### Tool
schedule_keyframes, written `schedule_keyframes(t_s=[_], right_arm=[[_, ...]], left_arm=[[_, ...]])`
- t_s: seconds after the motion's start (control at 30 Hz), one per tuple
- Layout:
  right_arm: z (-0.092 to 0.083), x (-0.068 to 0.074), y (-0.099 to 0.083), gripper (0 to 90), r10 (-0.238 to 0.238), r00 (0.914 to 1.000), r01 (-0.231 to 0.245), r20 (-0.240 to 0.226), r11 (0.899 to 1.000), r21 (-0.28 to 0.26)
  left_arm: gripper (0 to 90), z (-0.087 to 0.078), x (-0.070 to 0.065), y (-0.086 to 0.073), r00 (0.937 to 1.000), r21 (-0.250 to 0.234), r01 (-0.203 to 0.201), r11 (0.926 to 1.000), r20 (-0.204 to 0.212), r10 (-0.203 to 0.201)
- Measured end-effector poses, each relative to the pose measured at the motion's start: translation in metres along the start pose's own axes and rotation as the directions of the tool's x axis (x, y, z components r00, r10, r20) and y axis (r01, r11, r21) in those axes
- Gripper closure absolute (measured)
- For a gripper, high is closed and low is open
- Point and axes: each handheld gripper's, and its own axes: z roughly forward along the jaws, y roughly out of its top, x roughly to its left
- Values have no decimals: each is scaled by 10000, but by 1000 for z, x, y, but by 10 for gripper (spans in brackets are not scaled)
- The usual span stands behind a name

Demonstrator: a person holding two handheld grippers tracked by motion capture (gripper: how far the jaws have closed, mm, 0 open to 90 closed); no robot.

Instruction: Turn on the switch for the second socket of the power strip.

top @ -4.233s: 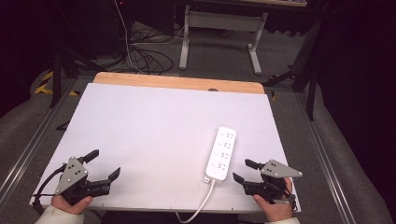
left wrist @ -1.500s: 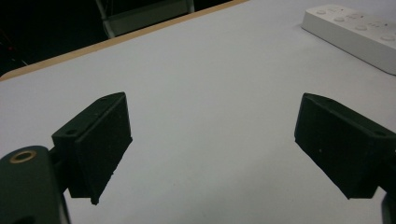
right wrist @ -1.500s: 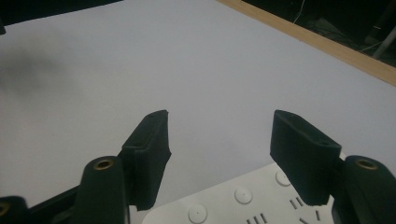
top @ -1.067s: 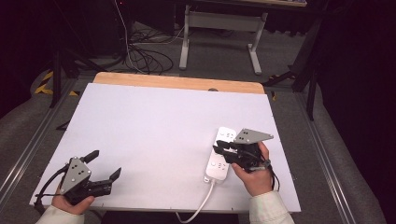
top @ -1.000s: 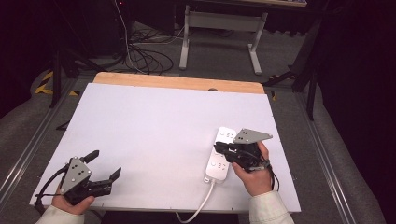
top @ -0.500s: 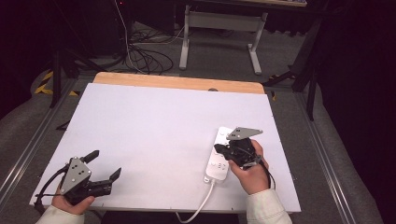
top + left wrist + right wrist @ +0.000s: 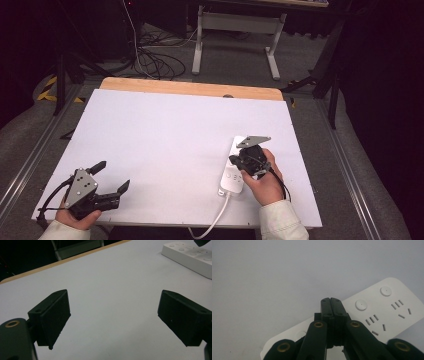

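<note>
Moved since earlier: the right gripper [image 7: 239,162] has come in from the near right corner of the table [image 7: 165,135] and now sits low over the power strip [image 7: 233,176]; the left gripper [image 7: 112,177] has kept its place at the near left corner.
Right jaws: pressed together with nothing between them — the right gripper view shows the two black tips flush against each other.
Left jaws: wide apart over bare table, holding nothing, as the left gripper view shows.
Power strip, place: flat on the white table, right of centre, toward the near edge; its white cord [image 7: 214,226] runs off the near edge.
Long axis: runs near to far, leaning slightly right at the far end, so the strip lies lengthwise away from the person.
Strip from the right jaws: directly beneath the closed tips, which cross its top face from the right. In the right gripper view the tips point at the row of round switch buttons [image 7: 361,305], with the socket slots [image 7: 374,319] just beside them. Whether the tips already touch the plastic I cannot tell.
Nearer hand: the right, by far — the left gripper is well apart, across the table.
What the move turns on: closed tips above a button suggest a press straight down, not a grasp — the aim must stay on one button and clear of the slots.
</note>
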Motion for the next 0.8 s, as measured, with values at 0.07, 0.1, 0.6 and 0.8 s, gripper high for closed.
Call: schedule_keyframes(t_s=[0.07, 0.1, 0.6, 0.8], right_arm=[[2, -1, 0, 900, 23, 10000, -23, 78, 10000, 77], [3, -1, 0, 900, 15, 9999, -16, 110, 9999, 124], [14, -2, -3, 900, 83, 9996, -95, 273, 9990, 430], [17, -2, -4, 900, 15, 9992, -37, 398, 9984, 556]], left_arm=[[113, 0, 0, 0, 10000, 1, 4, 10000, 7, -4], [113, 0, 0, 0, 10000, 4, 10, 10000, 8, -10], [113, 1, 0, 0, 10000, 7, 23, 10000, 4, -23], [113, 1, 0, 0, 10000, 13, 30, 10000, 9, -30]])
